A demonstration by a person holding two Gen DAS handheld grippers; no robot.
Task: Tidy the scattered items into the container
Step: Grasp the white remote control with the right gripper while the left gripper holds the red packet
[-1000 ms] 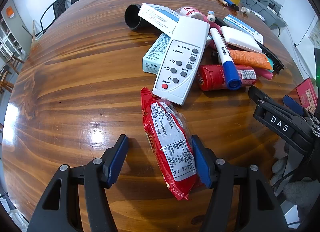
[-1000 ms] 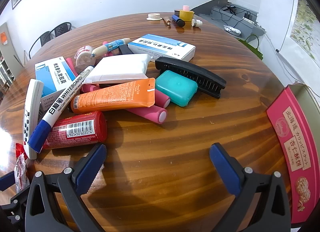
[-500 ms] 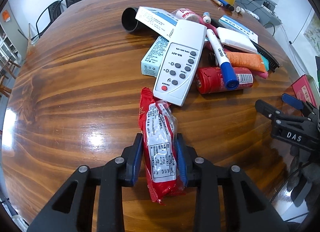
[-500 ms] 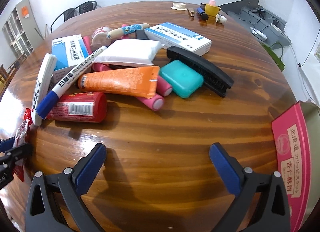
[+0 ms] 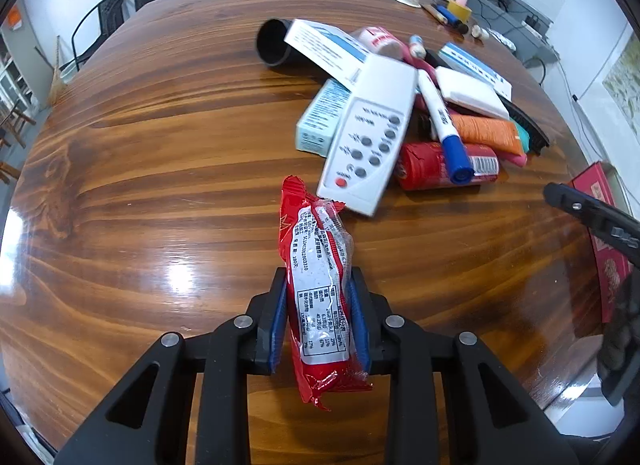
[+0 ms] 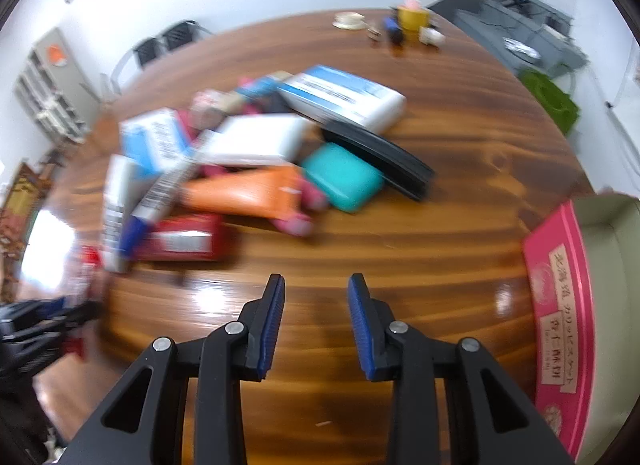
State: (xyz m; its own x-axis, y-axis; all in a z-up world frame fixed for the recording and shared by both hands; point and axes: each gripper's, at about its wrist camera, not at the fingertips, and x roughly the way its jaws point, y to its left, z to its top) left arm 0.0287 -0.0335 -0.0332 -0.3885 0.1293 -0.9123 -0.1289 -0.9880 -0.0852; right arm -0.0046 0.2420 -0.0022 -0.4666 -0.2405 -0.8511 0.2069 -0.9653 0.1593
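Note:
My left gripper (image 5: 319,319) is shut on a red snack packet (image 5: 318,285) with a white label and holds it just above the wooden table. A pile of scattered items lies beyond: a white remote (image 5: 370,137), a blue-capped marker (image 5: 442,129), a red can (image 5: 436,163), an orange tube (image 5: 486,133). My right gripper (image 6: 316,321) is empty, its jaws narrowed with a gap left between them. The pink container box (image 6: 560,305) sits at the table's right edge, open side (image 6: 612,233) showing. The right wrist view is blurred.
The pile also holds a teal case (image 6: 344,177), a black brush (image 6: 380,157), white and blue boxes (image 6: 340,97) and a black cup (image 5: 274,43). Small items (image 6: 404,23) stand at the far edge. Chairs (image 5: 116,11) stand beyond the table.
My left gripper closed on the red packet and lifted it slightly. My right gripper's jaws narrowed from wide open and the gripper moved, blurring its view.

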